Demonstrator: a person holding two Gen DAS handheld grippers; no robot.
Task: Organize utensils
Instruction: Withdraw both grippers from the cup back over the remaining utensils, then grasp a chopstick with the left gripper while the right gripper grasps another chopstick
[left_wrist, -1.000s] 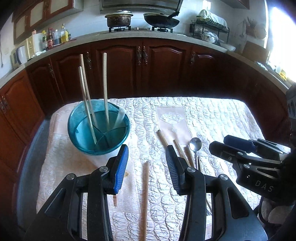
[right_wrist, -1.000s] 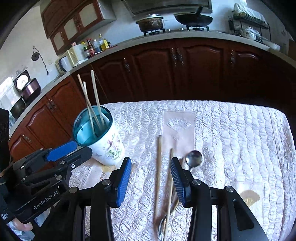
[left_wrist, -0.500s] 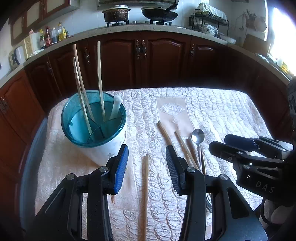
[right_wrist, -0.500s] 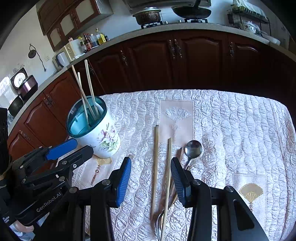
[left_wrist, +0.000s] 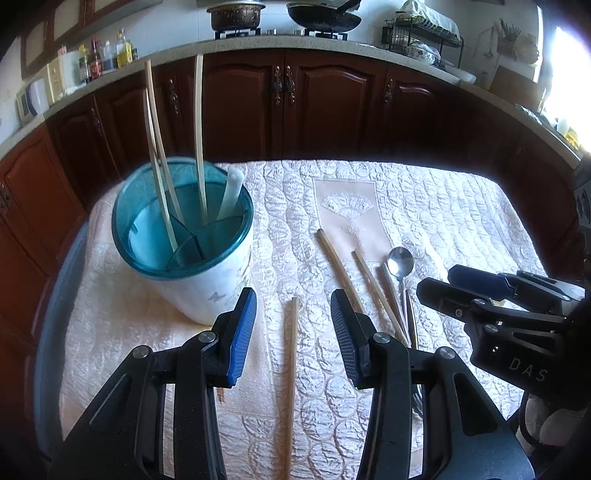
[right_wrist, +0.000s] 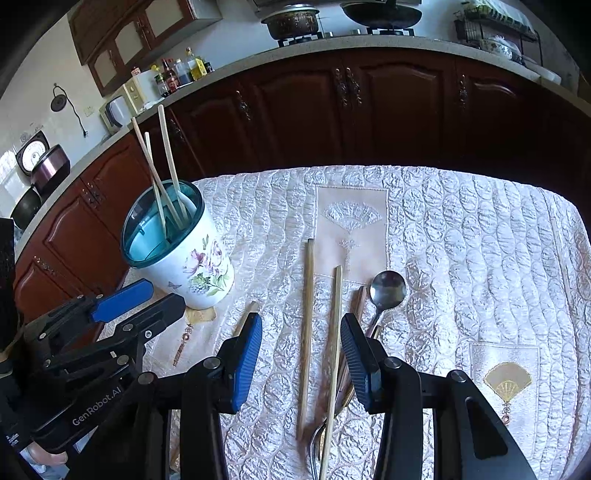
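A white floral holder (left_wrist: 210, 291) (right_wrist: 188, 269) with a teal rim stands at the table's left and holds three chopsticks (left_wrist: 199, 136) and a white utensil (left_wrist: 229, 195). My left gripper (left_wrist: 293, 317) is open and empty, with a single chopstick (left_wrist: 290, 369) lying on the cloth between its fingers. My right gripper (right_wrist: 301, 343) is open and empty above two chopsticks (right_wrist: 306, 332) (right_wrist: 334, 354). A metal spoon (right_wrist: 386, 291) (left_wrist: 399, 262) and darker chopsticks (right_wrist: 356, 306) lie just right of them. A fork (right_wrist: 314, 443) lies partly under them.
The table carries a quilted white cloth (right_wrist: 461, 258) with fan patches. Dark wood cabinets (left_wrist: 295, 103) run behind the far edge under a counter with a stove, pots, bottles and a dish rack. Each gripper shows in the other's view (left_wrist: 498, 306) (right_wrist: 96, 332).
Both grippers have drawn back and down towards me. The holder now shows its white side in the left view. No utensil has moved.
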